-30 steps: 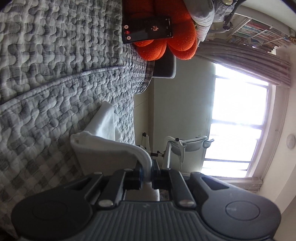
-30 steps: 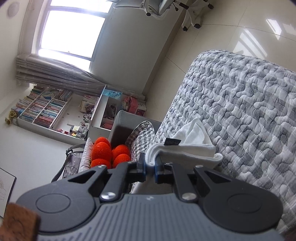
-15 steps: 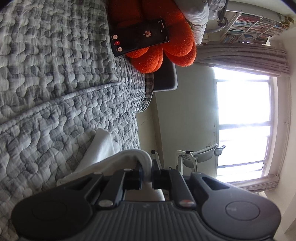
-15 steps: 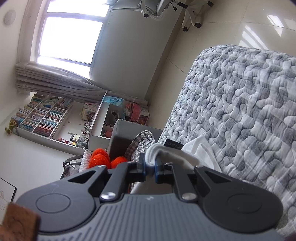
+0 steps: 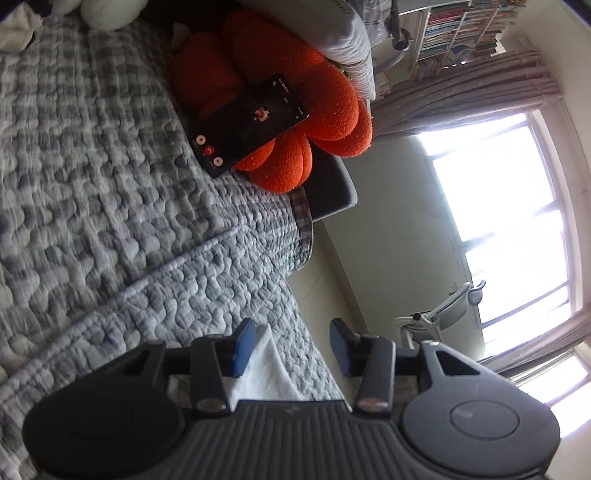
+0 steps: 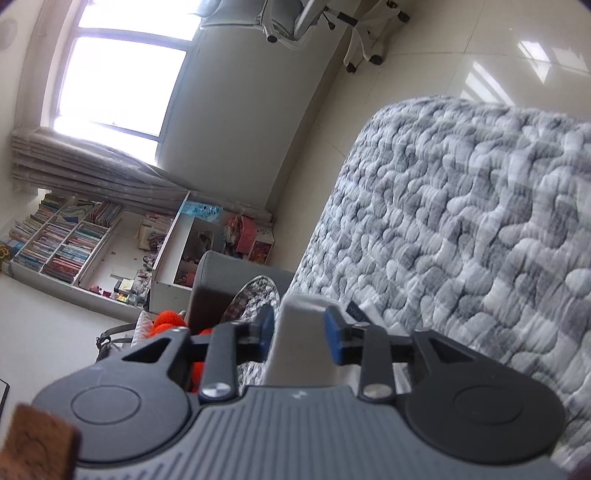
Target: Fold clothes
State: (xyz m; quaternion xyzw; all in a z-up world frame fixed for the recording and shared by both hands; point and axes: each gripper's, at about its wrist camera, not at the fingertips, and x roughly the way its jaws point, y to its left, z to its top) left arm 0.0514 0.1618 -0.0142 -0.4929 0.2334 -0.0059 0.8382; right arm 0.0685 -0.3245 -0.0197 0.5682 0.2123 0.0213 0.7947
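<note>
A white garment (image 5: 271, 373) lies on the grey quilted bed cover (image 5: 110, 206). My left gripper (image 5: 291, 345) is open just above it, and the cloth shows between and below the blue pads. In the right wrist view the same white garment (image 6: 299, 339) stands up between the fingers of my right gripper (image 6: 300, 330), which is open with gaps on both sides of the cloth. A small dark label (image 6: 355, 309) shows on the garment beside the right finger.
An orange flower-shaped cushion (image 5: 295, 110) with a black phone (image 5: 247, 125) on it lies at the head of the bed. A white office chair (image 6: 325, 22) stands on the tiled floor. Bookshelves (image 6: 66, 240) and a curtained window (image 5: 498, 221) line the wall.
Both grippers were shut on the white garment and have opened. The garment has dropped onto the quilt and both grippers sit lower over it.
</note>
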